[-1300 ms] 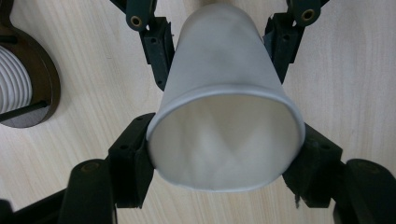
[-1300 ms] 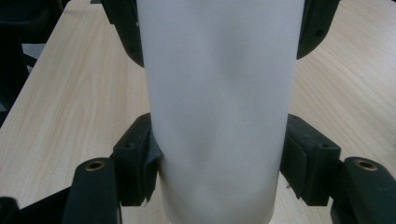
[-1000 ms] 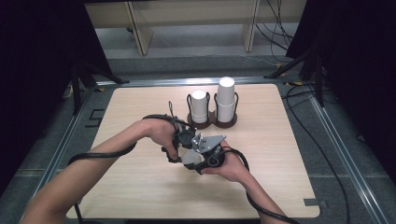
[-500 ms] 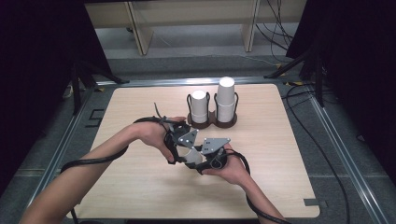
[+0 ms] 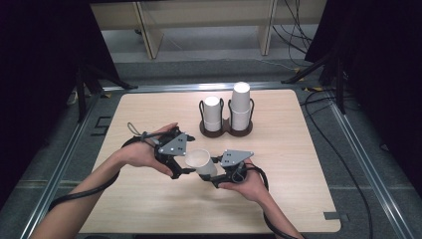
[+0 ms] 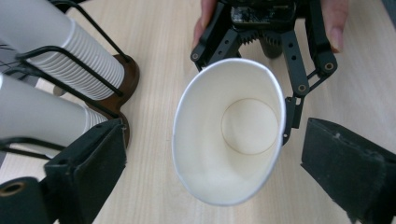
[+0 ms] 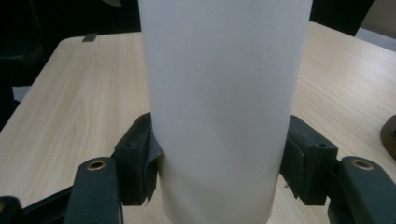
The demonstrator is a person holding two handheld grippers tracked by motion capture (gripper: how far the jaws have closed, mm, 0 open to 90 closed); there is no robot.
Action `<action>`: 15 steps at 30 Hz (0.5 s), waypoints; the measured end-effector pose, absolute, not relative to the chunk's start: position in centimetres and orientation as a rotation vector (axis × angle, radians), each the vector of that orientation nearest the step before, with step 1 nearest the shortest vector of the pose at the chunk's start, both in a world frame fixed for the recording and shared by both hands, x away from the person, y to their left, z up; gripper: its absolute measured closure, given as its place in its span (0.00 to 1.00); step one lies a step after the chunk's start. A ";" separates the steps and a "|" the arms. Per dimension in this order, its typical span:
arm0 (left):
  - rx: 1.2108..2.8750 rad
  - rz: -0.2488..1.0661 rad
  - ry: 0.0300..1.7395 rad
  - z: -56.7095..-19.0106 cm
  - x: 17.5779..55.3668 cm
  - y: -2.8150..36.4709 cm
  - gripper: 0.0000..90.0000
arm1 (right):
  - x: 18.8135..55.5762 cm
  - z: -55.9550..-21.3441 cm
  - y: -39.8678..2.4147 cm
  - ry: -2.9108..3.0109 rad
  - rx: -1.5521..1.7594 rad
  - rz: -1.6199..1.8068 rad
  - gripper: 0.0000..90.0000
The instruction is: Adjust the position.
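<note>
a white paper cup is held above the near middle of the table, tipped on its side with its open mouth facing left. the right hand-held gripper pinches it: in the right gripper view its two black pads press on both sides of the cup's wall, and the wall looks slightly squeezed. the right hand holds that gripper from the near side.

the left hand-held gripper sits just left of the cup, pointing at its mouth. its jaws have just been opening and now stand spread; in the left gripper view the cup's rim lies between the two pads with wood showing on either side, so they do not press on it. the same view looks straight into the empty cup and shows the right hand-held gripper behind it, gripping the cup near its base. the left hand grips its tool from the left.

farther back, near the middle of the table, a dark wire holder carries two stacks of white cups: a shorter left stack and a taller right stack. both stand upright, well apart from the held cup.
</note>
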State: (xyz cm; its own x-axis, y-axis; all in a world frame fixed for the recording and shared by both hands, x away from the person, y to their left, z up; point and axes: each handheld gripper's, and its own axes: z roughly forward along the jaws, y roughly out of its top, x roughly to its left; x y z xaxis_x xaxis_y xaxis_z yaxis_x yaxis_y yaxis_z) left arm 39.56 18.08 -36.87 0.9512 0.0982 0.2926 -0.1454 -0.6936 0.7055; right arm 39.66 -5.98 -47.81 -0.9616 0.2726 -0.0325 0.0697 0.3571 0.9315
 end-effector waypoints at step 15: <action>1.905 0.494 0.354 -41.4 36.6 25.3 0.05 | 38.6 -48.3 -6.0 2.346 0.375 1.762 0.40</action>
